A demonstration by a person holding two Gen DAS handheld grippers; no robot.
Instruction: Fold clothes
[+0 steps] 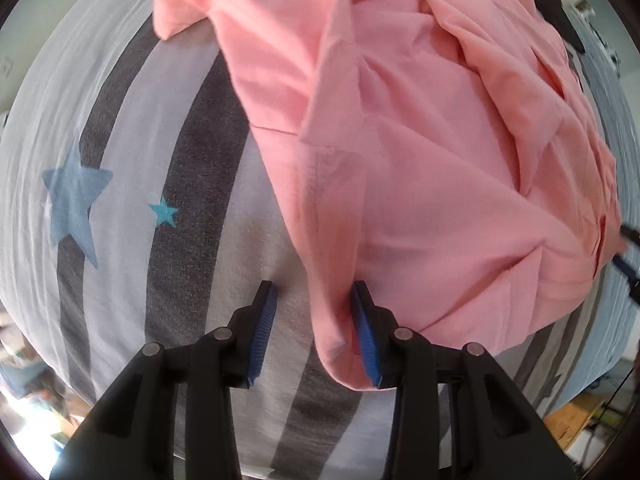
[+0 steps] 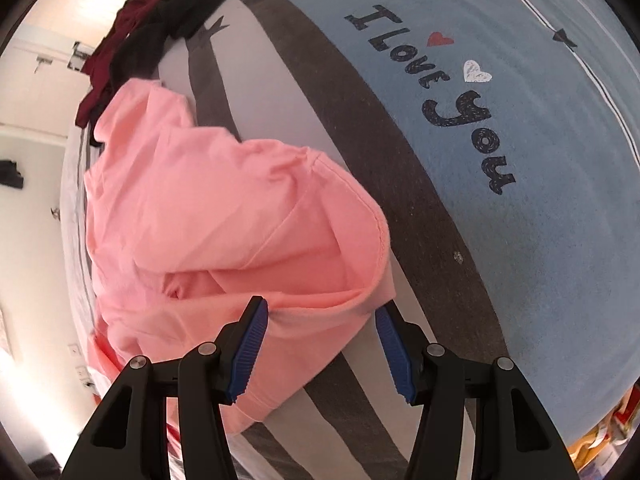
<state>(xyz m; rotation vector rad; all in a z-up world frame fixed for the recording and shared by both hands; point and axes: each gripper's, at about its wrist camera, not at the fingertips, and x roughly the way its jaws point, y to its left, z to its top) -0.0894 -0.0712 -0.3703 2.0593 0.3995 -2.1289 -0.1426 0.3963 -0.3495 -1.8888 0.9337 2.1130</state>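
Pink shirt [image 1: 420,160] is lain crumpled on the striped bed [image 1: 192,160], unfolded. Left claw [image 1: 314,332] and right claw [image 2: 318,344] are spread open astride its hem corners, apparently positioned for spreading it flat.

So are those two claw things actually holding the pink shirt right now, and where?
Nothing is held. Both grippers are open. The left gripper straddles a bottom corner of the pink shirt, and the right gripper straddles a hemmed edge, but neither pair of fingers has closed on it.
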